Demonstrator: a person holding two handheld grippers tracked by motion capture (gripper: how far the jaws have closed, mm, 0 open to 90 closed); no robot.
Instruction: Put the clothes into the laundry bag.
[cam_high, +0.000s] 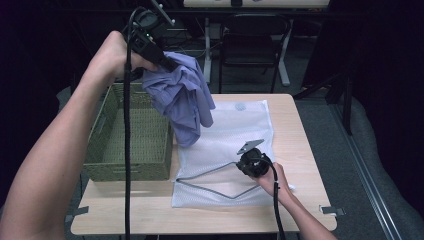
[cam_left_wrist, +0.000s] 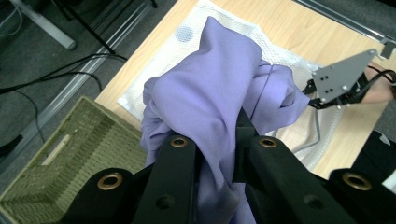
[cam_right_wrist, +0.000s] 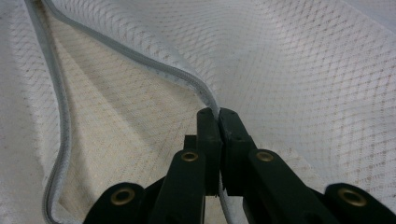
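**Lilac garment lifted above mesh bag while its zipped edge is pinched**

In the high view the left gripper sits in the upper left of the frame, raised above the far end of a rectangular olive-green woven basket. Its fingers are clamped on a soft, crumpled lilac cloth garment, which hangs in loose folds from them, its lower end dangling over the near-left corner of a flat white mesh laundry bag. In the left gripper view the smooth, matte fabric bunches up between the two black fingers and spills past them toward the centre of the frame.

The bag lies spread on the pale wooden surface, just right of the basket. It has a fine diamond-net texture and a grey zipper that runs in an open V across its lower part.

The right gripper is low in the centre-right of the high view, on the bag. In the right gripper view its fingers are pressed narrow together on the raised, corded zipper edge, lifting the upper mesh layer off the lower one.
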